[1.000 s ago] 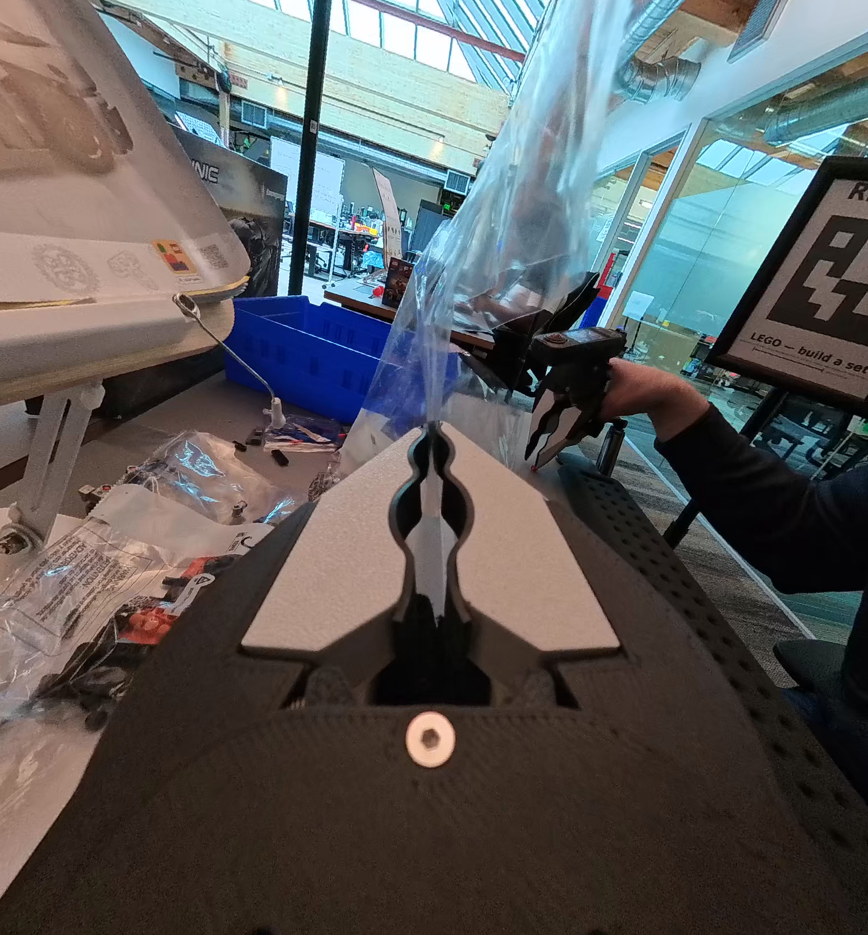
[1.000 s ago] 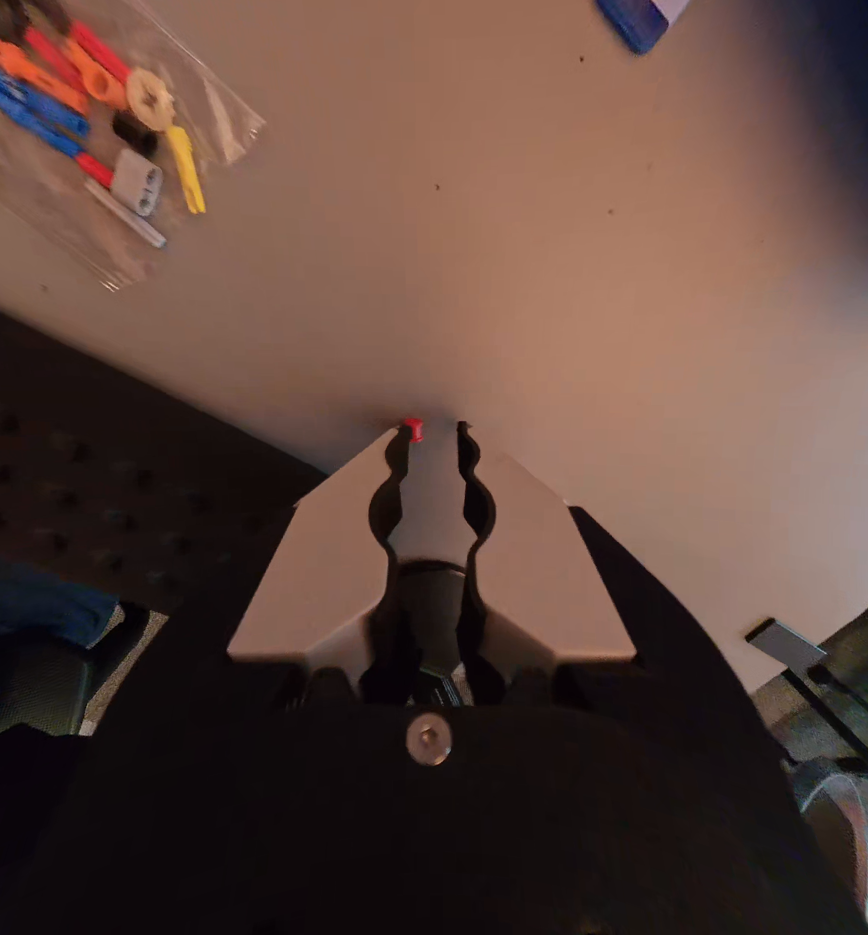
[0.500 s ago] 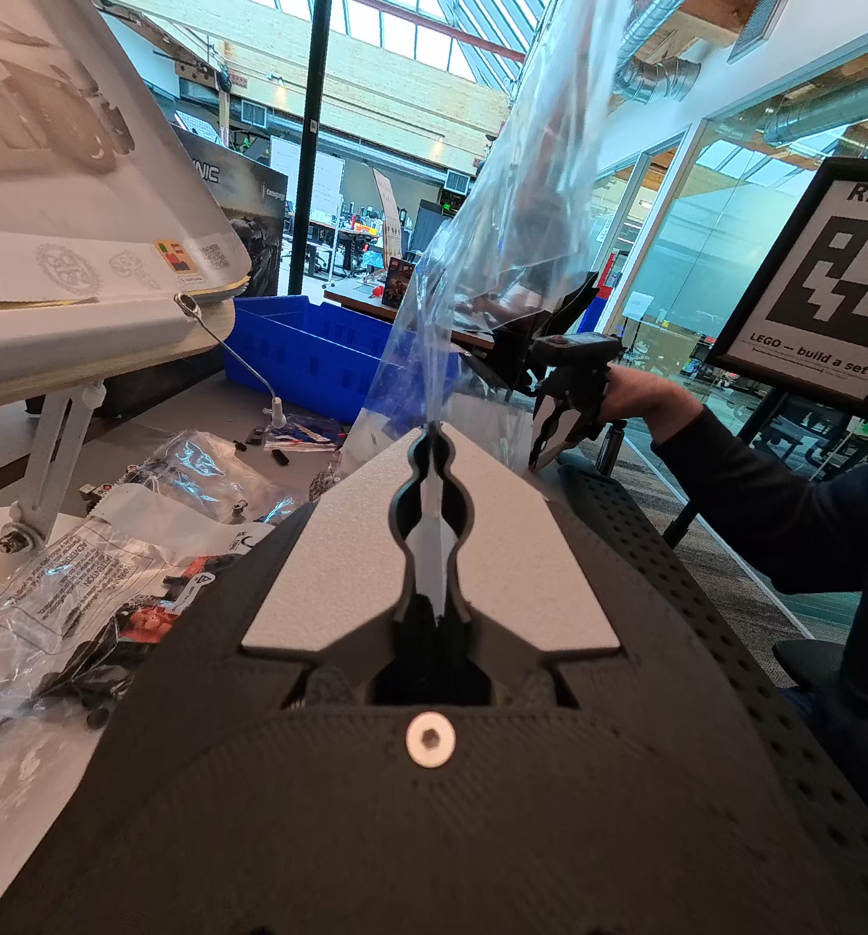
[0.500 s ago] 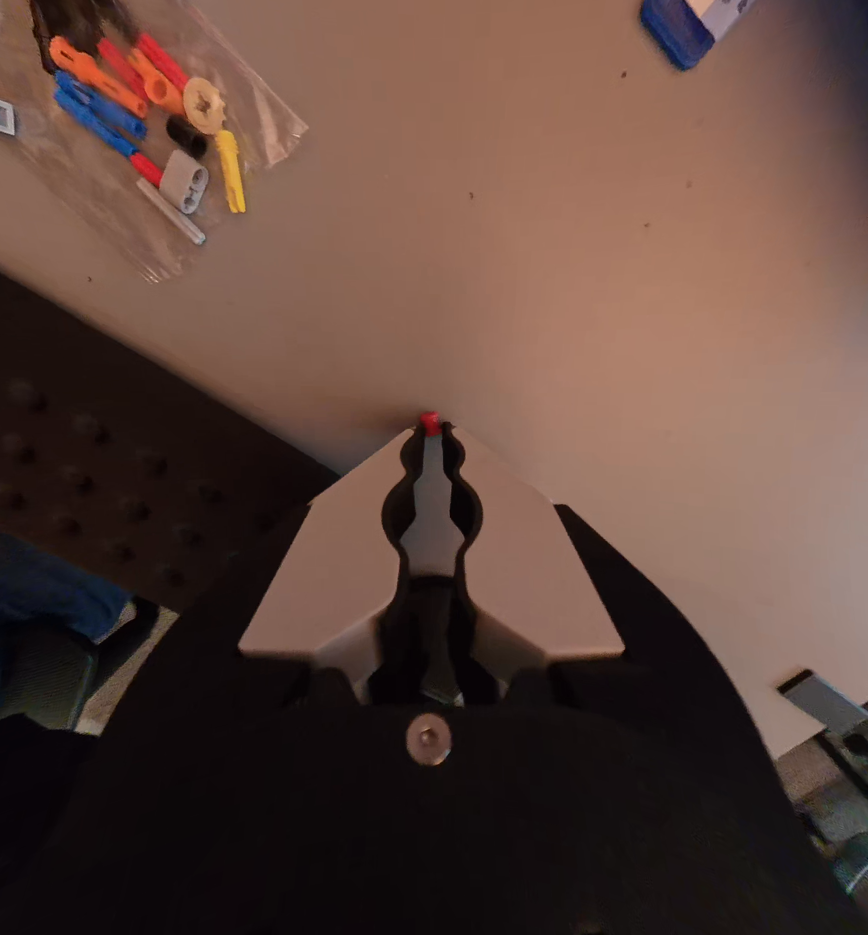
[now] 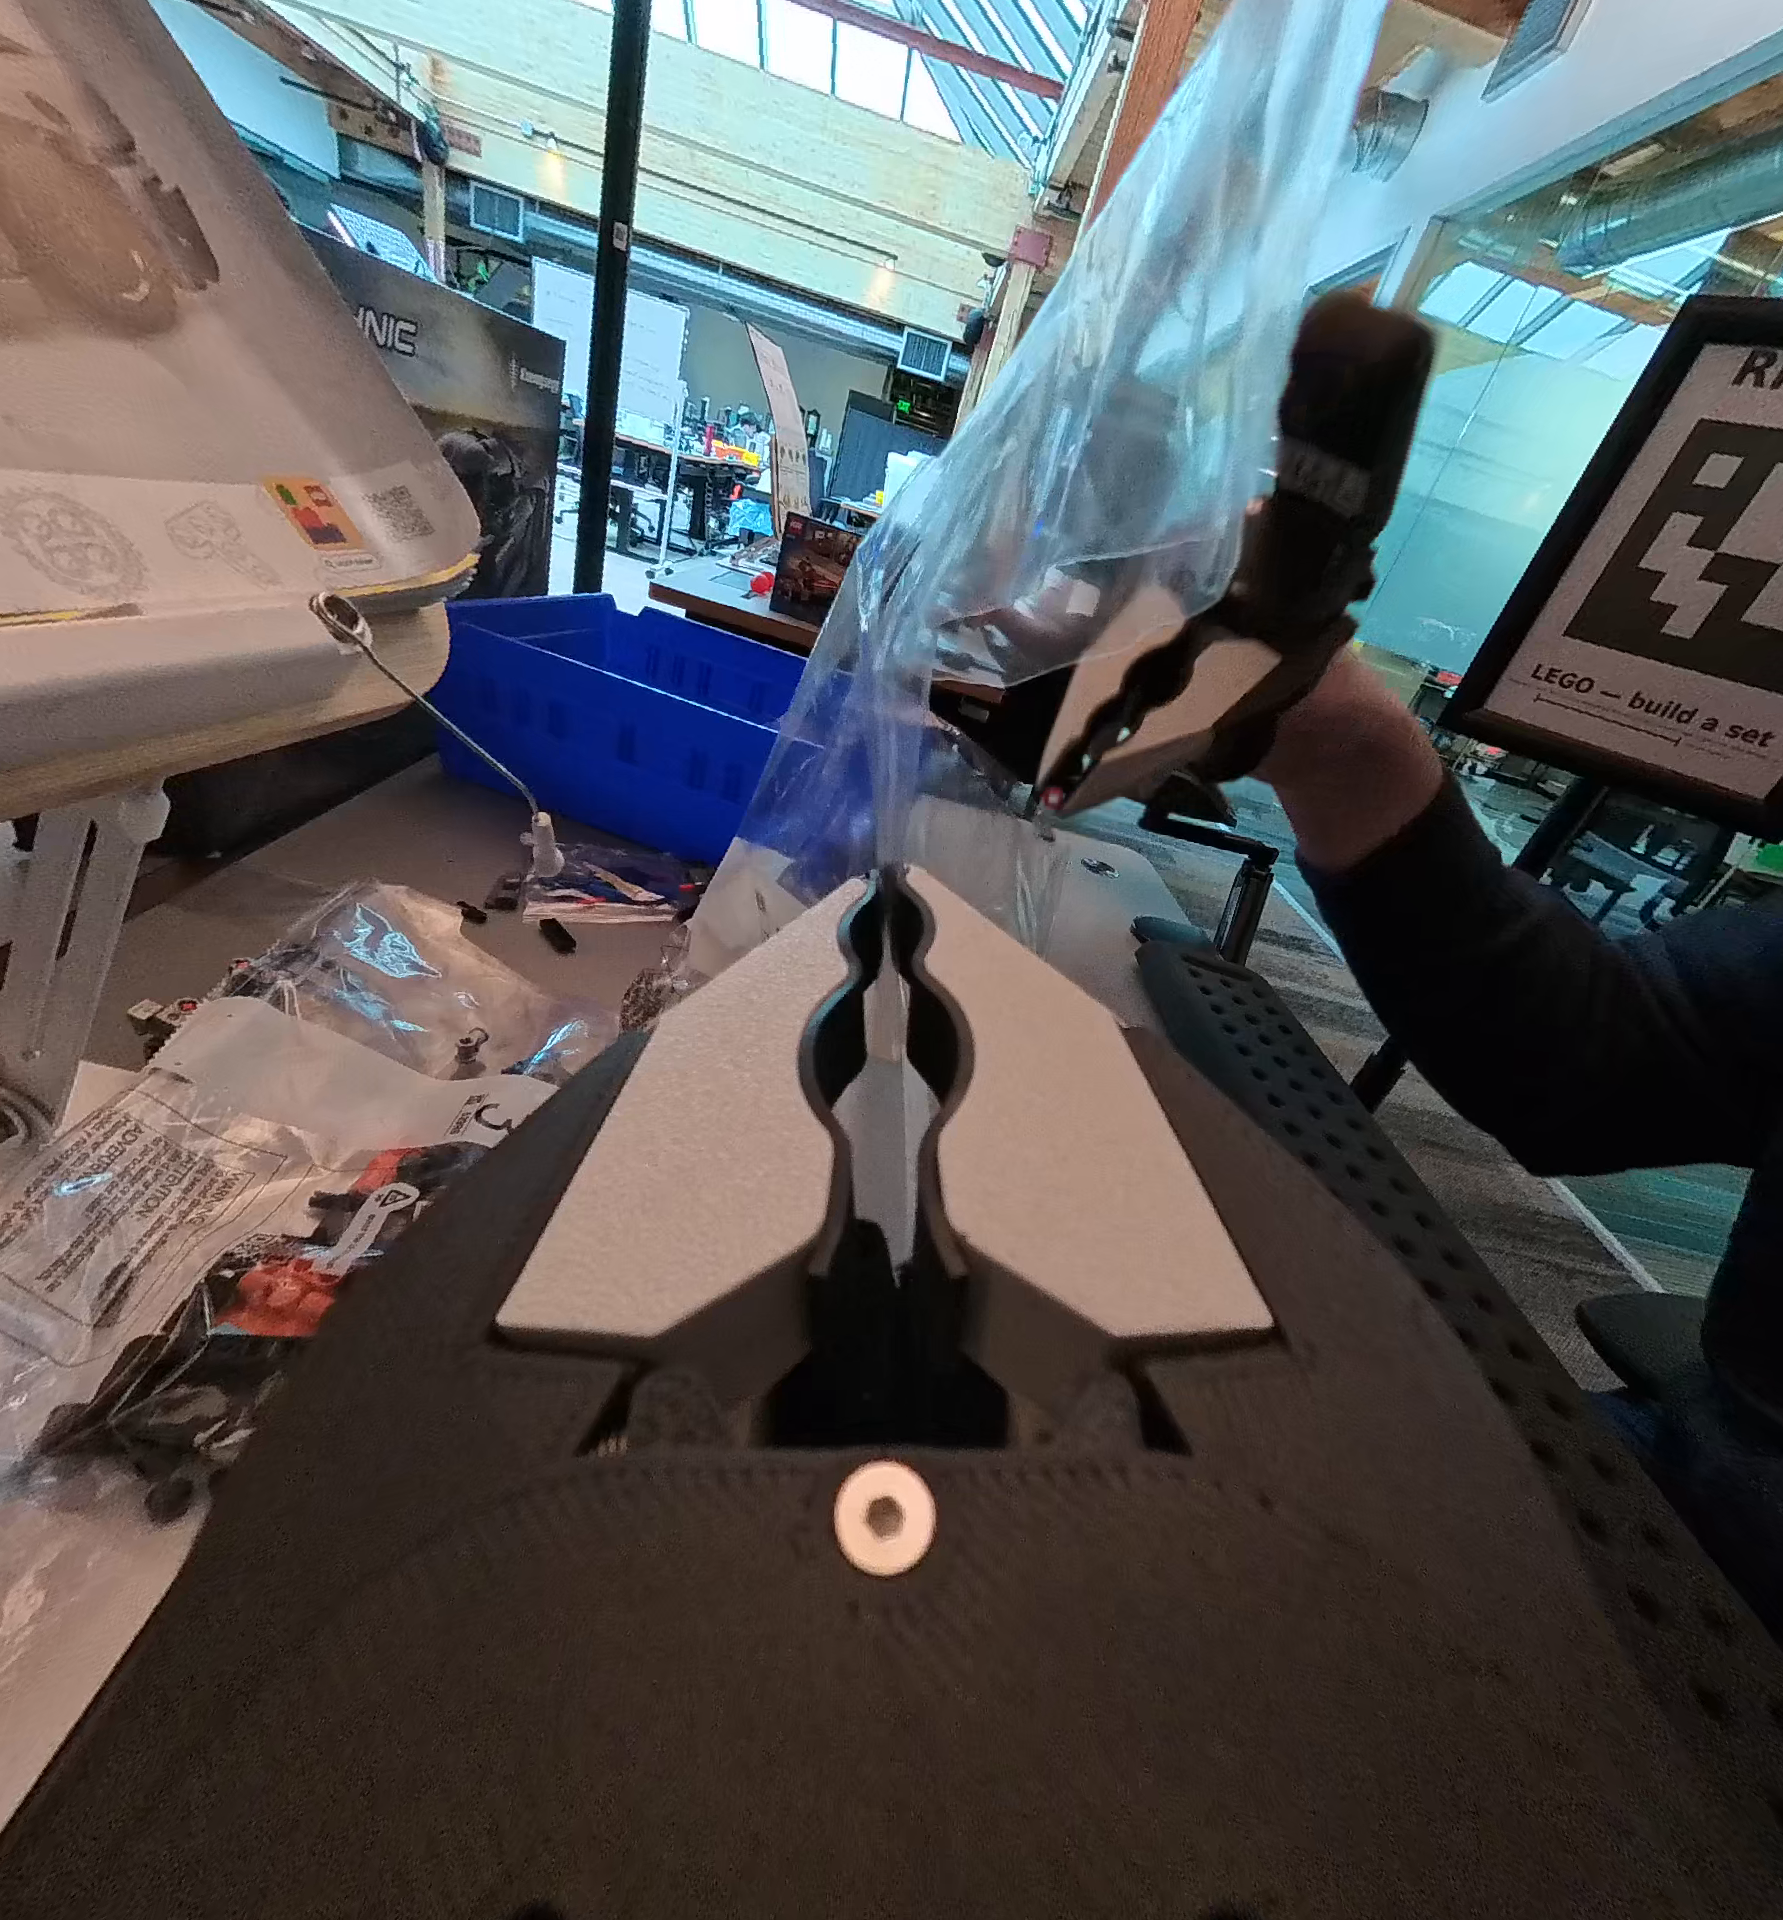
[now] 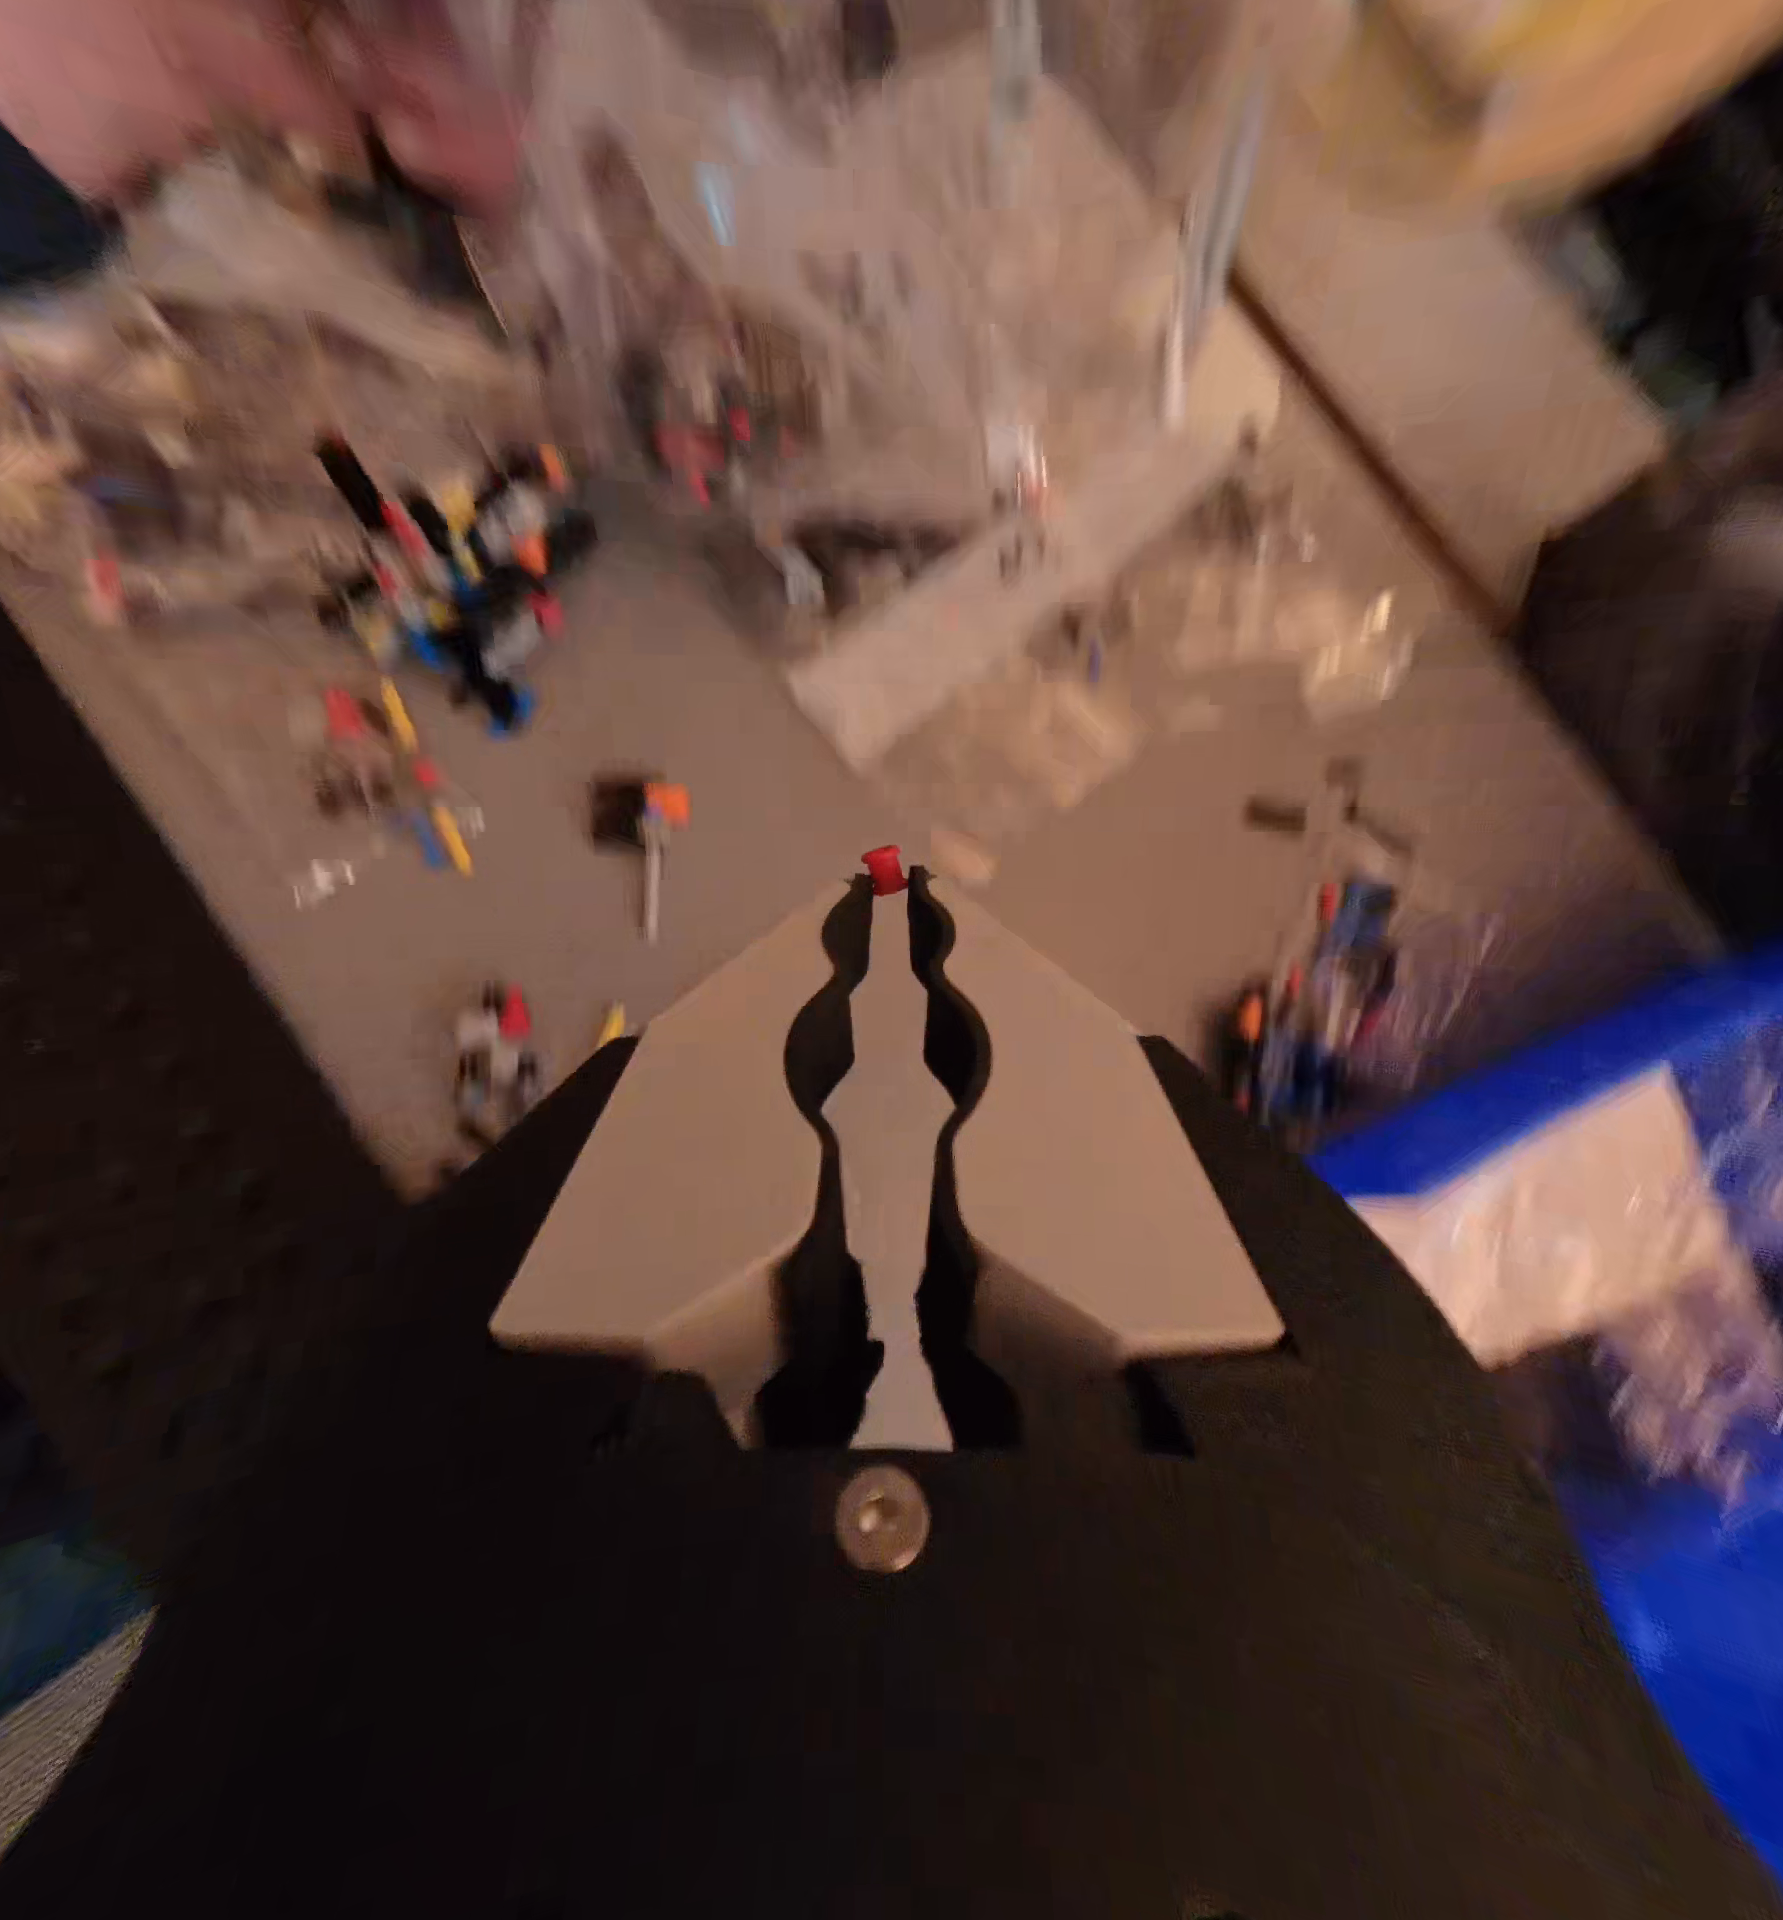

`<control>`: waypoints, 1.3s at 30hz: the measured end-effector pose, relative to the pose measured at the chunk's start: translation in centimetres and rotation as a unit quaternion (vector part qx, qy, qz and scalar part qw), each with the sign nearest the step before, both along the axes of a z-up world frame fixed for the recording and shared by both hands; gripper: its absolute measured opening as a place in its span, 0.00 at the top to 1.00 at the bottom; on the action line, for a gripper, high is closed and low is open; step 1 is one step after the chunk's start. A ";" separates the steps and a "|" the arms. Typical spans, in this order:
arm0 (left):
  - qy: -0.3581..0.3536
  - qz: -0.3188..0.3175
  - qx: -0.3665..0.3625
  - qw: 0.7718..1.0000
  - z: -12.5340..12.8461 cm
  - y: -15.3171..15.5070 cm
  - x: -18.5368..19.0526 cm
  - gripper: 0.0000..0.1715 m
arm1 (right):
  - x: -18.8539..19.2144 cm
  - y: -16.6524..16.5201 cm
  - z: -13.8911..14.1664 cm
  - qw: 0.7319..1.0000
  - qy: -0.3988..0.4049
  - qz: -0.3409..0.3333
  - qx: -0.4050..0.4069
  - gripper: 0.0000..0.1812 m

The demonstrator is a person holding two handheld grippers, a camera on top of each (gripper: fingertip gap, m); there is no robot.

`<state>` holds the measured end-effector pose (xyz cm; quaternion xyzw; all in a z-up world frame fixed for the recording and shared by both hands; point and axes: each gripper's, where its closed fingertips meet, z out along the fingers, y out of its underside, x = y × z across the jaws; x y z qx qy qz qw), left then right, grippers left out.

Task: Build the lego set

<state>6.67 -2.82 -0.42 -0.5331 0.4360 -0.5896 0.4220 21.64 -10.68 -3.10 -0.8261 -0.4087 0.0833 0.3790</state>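
The right tool pinches a tiny red plastic lego bush at its very tips, above the grey worktop. The left tool is clamped on a clear plastic bag. Keep the pinch firm and travel slowly; the bush would likely flick out.

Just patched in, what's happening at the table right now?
A person is working on a Lego build with a gripper in each hand. The left gripper is shut on a clear plastic bag and holds it up over the table. The right gripper pinches a small red piece at its tips, raised above the table near the bag. Loose parts and other bags lie spread on the table beside a blue bin. The right wrist view is blurred, so finer detail there is unclear.
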 end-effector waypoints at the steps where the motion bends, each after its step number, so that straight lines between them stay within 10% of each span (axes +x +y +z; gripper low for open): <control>1: 0.000 0.000 0.000 1.000 0.0 0.0 0.0 1.00 | -2.2 1.1 1.4 1.000 0.006 0.021 0.020 0.98; 9: 0.001 -0.008 0.002 1.000 0.1 -0.2 0.1 1.00 | -9.3 6.8 4.1 0.996 0.001 0.067 0.049 0.97; 18: 0.001 -0.005 0.003 1.000 0.1 -0.1 0.0 1.00 | -3.8 4.7 4.0 0.999 0.001 0.009 0.042 0.92; 25: 0.000 -0.006 -0.002 1.000 0.0 -0.1 0.1 1.00 | 2.4 -2.4 -2.8 0.994 -0.011 -0.020 -0.104 0.84; 39: 0.001 -0.003 -0.002 1.000 -0.1 0.0 0.0 1.00 | -4.0 -10.6 -14.0 0.968 -0.070 0.090 -0.222 0.81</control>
